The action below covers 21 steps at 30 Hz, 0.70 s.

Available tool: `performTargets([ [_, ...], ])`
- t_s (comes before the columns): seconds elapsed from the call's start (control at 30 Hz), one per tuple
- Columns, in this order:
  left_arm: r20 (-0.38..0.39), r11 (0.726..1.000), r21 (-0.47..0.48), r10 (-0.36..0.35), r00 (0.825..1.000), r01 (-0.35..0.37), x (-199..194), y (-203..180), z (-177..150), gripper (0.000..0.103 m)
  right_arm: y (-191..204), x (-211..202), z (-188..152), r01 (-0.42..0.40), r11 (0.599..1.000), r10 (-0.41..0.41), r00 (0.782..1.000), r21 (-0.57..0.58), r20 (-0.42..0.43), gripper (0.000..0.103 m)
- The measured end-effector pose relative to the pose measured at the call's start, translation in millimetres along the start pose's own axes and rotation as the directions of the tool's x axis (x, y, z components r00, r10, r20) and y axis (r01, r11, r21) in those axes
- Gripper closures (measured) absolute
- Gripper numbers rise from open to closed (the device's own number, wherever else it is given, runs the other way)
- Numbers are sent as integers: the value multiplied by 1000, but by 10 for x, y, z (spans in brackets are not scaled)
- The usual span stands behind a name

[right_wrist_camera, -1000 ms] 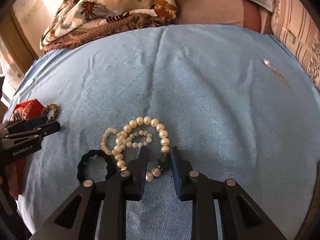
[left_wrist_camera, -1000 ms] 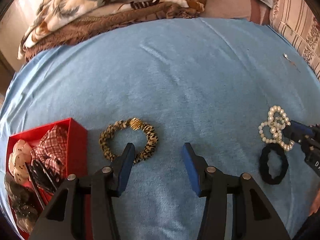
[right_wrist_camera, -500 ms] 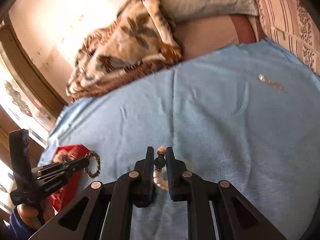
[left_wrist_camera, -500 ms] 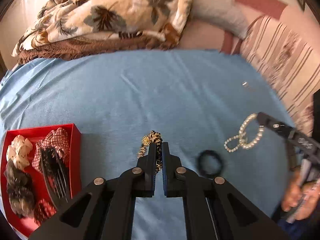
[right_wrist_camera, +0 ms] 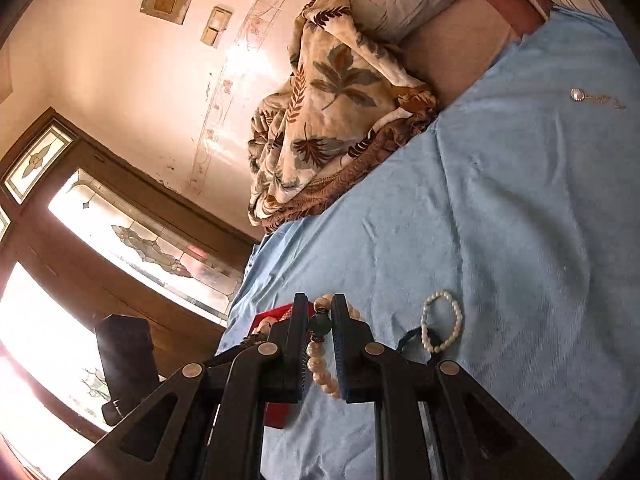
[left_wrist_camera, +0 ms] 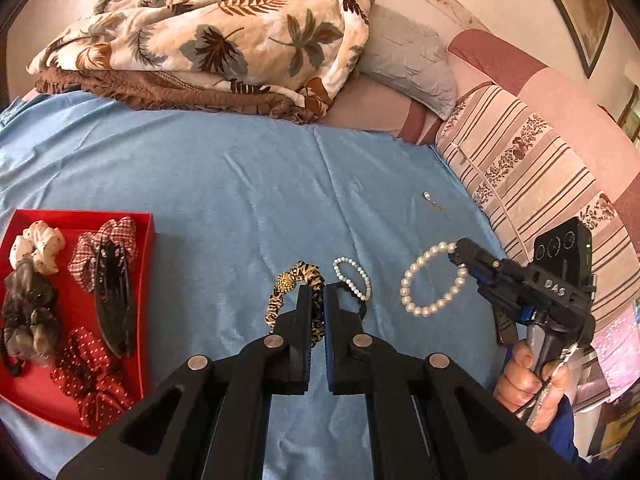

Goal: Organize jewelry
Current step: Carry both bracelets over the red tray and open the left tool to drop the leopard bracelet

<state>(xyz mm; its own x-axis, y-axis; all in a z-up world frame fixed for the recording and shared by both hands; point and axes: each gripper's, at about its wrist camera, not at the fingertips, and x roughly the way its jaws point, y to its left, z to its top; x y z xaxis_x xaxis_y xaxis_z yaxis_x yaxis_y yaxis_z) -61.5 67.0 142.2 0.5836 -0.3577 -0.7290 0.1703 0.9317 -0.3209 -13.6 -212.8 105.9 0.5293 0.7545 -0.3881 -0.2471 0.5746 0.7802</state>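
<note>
Left wrist view: my left gripper [left_wrist_camera: 316, 294] pinches the leopard scrunchie [left_wrist_camera: 298, 280], soft and light. My right gripper [right_wrist_camera: 319, 322] clamps the pearl bracelet [left_wrist_camera: 434, 280] at its green bead [right_wrist_camera: 320, 323]; slippery, I'd guess.

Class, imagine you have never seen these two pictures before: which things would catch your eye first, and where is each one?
First, the large white pearl bracelet dangling from the right gripper above the light blue bedsheet, at right. Next, the bright red open box of fabric scrunchies at far left. Between them, the left gripper pinches a leopard-print fabric bracelet with a gold bead, beside a small white pearl bracelet lying on the sheet.
</note>
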Motion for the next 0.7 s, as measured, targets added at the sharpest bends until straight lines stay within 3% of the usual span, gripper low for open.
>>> performTargets([
  [0.23,39,998,-29,57,998,-56,-314,275,-88,98,30,55,-176,117,992,-119,992,-57,-29,90],
  [0.5,86,975,-156,172,981,-157,-735,1018,-205,98,230,220,-507,215,962,-229,971,-170,-70,90],
  [0.7,125,961,-202,215,969,-188,-902,1445,-243,98,487,394,-740,256,935,-289,951,-245,-109,90],
])
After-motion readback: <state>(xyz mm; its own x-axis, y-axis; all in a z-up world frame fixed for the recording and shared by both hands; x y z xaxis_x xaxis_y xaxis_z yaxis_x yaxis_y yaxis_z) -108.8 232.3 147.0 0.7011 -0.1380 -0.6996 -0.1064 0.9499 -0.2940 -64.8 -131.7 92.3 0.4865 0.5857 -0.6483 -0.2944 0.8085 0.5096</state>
